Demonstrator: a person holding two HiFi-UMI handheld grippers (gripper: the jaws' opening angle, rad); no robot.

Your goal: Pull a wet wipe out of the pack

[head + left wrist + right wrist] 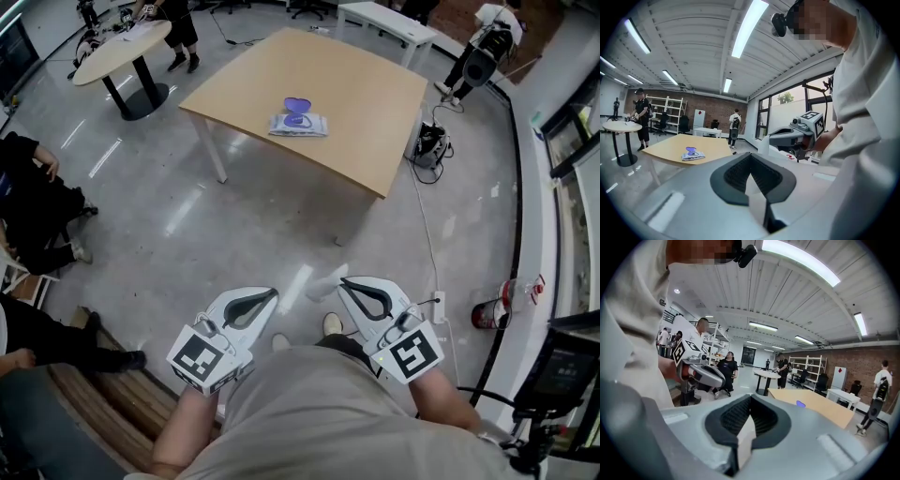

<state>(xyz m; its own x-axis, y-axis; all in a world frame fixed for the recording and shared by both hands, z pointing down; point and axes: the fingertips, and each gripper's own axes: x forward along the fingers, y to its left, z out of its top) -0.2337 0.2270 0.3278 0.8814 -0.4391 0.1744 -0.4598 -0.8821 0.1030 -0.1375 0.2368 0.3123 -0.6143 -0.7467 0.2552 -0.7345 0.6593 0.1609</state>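
Wet wipe pack (pixel 298 124) lies near the middle of the table (pixel 375 94), far from left tongs (pixel 267 296) and right tongs (pixel 345 284), both closed and empty. Unpinned, it might lift when a wipe is pulled.

Pale wood on the surface (pixel 356 84) looks matt and smooth. The floor (pixel 234 225) is glossy grey, mirroring the lights. The wipe pack (pixel 298 125) shines like plastic film. The left tool (pixel 269 295) and right tool (pixel 347 284) show smooth matt grey plastic with ribbed black pads (pixel 736 176).
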